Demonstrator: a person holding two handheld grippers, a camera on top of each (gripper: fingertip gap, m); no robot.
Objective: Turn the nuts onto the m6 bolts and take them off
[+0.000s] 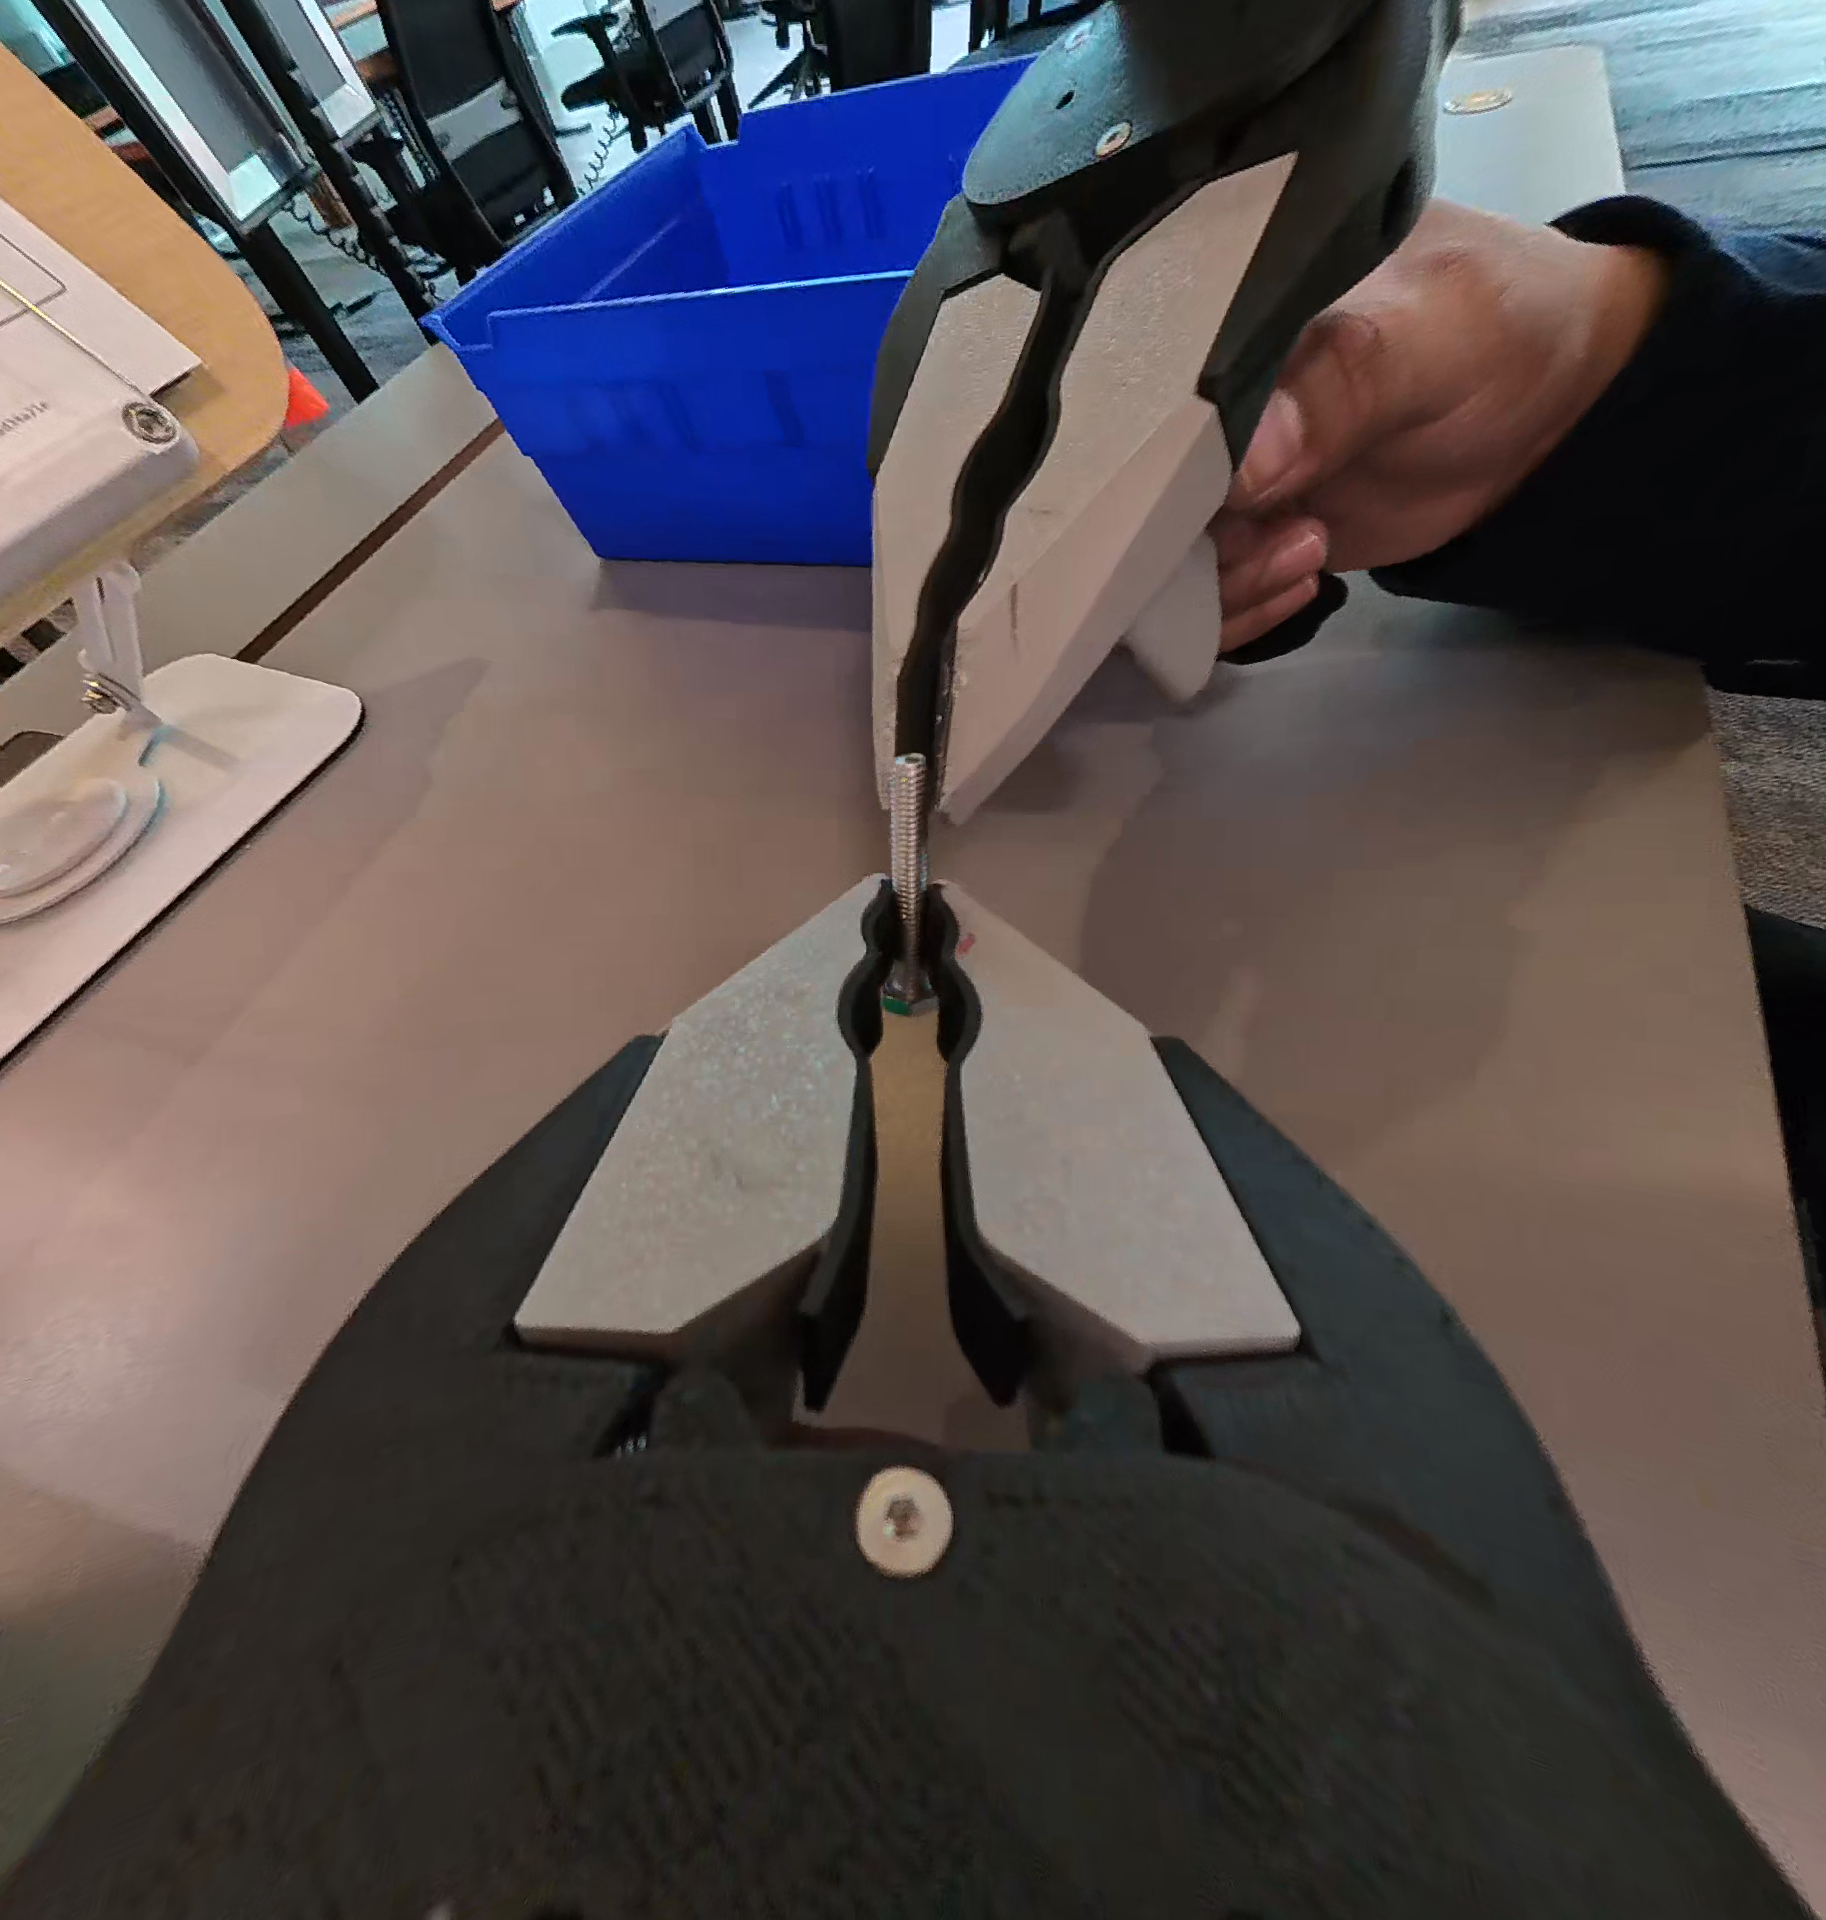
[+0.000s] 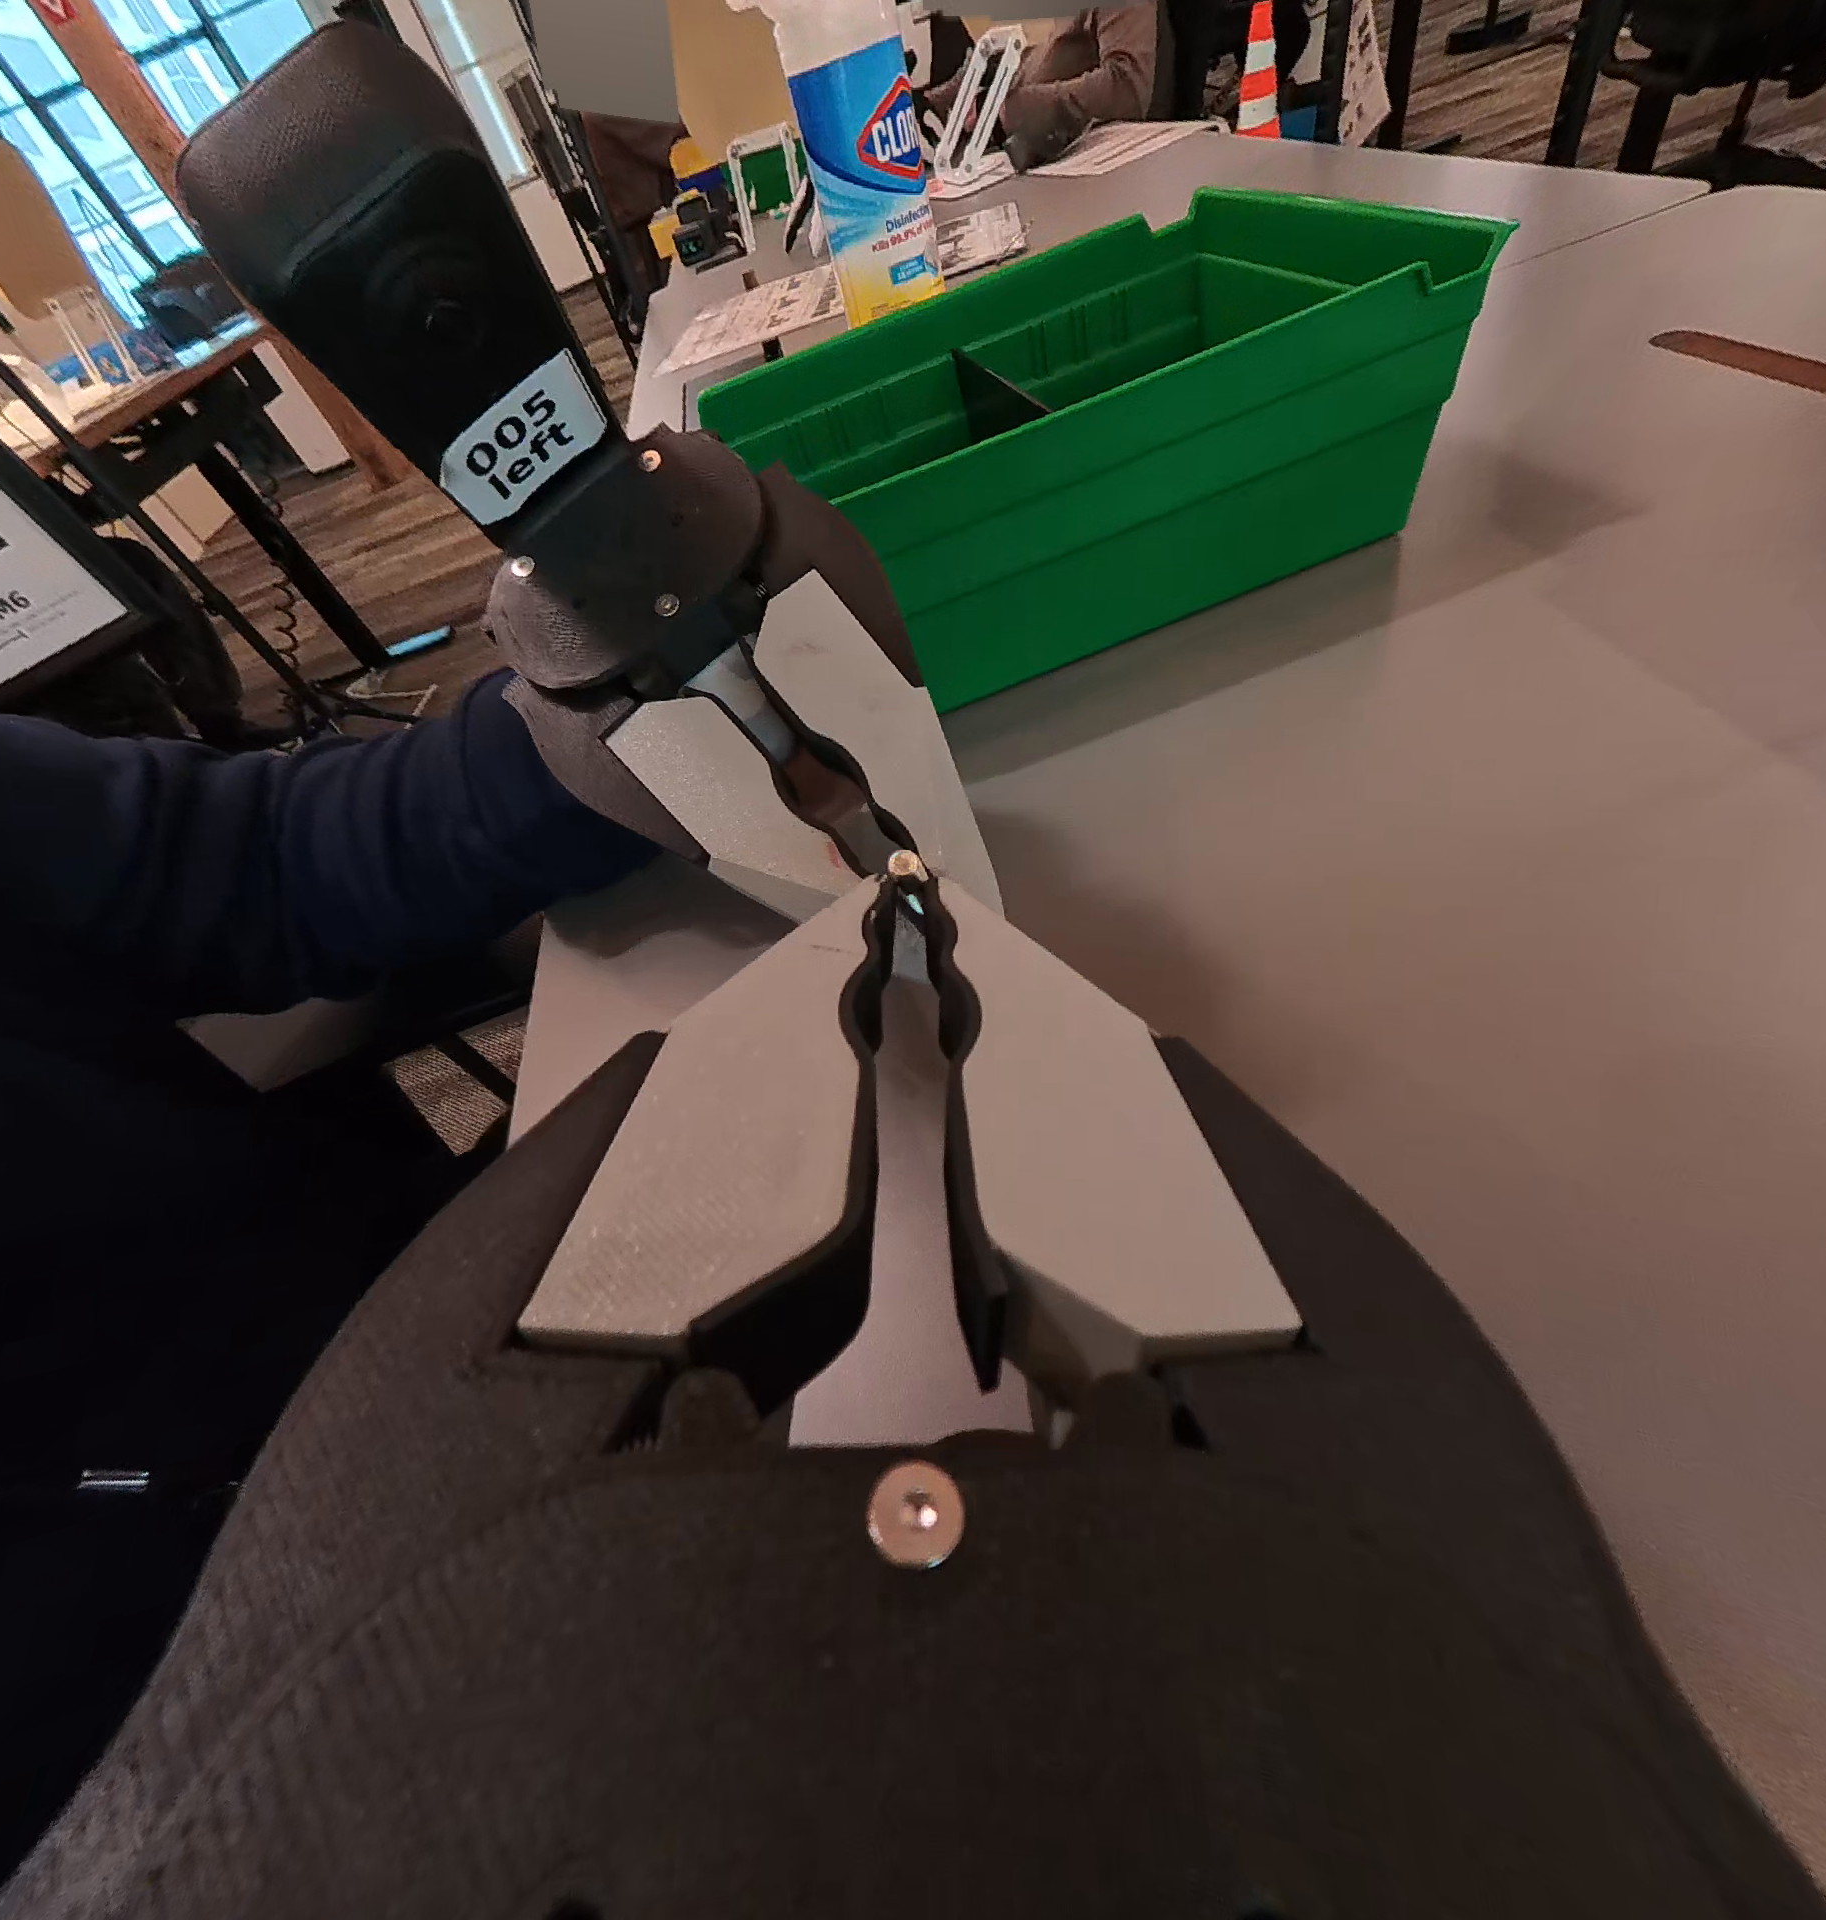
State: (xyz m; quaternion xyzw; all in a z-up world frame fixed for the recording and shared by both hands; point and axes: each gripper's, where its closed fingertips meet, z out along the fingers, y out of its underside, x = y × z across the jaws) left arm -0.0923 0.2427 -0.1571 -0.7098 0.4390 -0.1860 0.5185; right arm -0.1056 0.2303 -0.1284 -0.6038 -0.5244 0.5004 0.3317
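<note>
Bolt (image 1: 907,842) – bright threaded metal, shiny. Left claw (image 1: 909,914): matt grey fingers (image 1: 753,1122) with a grainy, speckled face, dull black rubbery inner pads, black body with a layered printed texture, one polished metal screw (image 1: 904,1522). Right claw (image 2: 909,909) – same finish. Worktop (image 1: 369,1091): smooth grey-brown laminate, slight sheen. Blue bin (image 1: 701,416) and green bin (image 2: 1148,520) are glossy moulded plastic. Sleeve (image 2: 213,862) is dark matt cloth.

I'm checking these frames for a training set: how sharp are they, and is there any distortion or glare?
Left wrist view: wide-angle bending at the edges, the silver threaded bolt sharp, soft sheen on the grey-brown tabletop, the blue plastic bin slightly soft. Right wrist view: the same bending, the green plastic bin crisp, windows bright at top left.
</note>
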